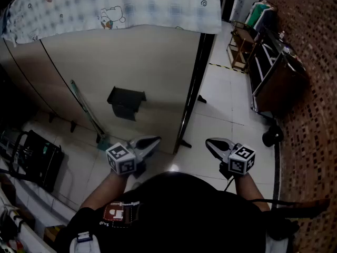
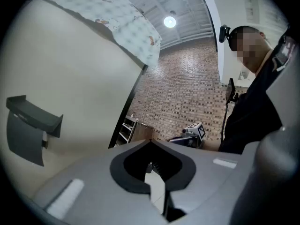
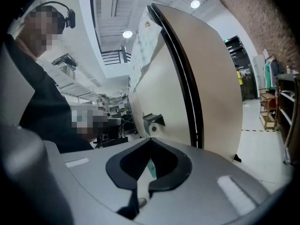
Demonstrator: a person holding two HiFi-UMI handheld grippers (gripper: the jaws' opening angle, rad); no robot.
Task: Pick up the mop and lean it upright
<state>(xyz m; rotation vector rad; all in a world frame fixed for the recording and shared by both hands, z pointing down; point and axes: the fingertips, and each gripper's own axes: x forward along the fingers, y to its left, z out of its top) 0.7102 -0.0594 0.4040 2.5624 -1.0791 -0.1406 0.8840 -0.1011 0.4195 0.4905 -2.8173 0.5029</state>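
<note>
The mop (image 1: 87,109) has a thin green handle and leans against the beige panel (image 1: 147,73). Its head (image 1: 101,142) rests on the tiled floor at the panel's foot. My left gripper (image 1: 154,140) is held just right of the mop head. Its jaws are shut with nothing between them, and they point at the panel. My right gripper (image 1: 210,142) hovers over the floor right of the panel's black edge post (image 1: 191,91); it is shut and holds nothing. In the left gripper view the left gripper (image 2: 151,141) shows its jaws meeting in a point. The right gripper (image 3: 151,138) looks the same in its own view.
A black holder (image 1: 126,102) is fixed on the panel and a patterned cloth (image 1: 121,4) hangs over its top. A black crate (image 1: 34,157) stands at the left. At the right are a brick wall (image 1: 316,88), a dark rack (image 1: 276,75) and a wooden shelf (image 1: 241,49).
</note>
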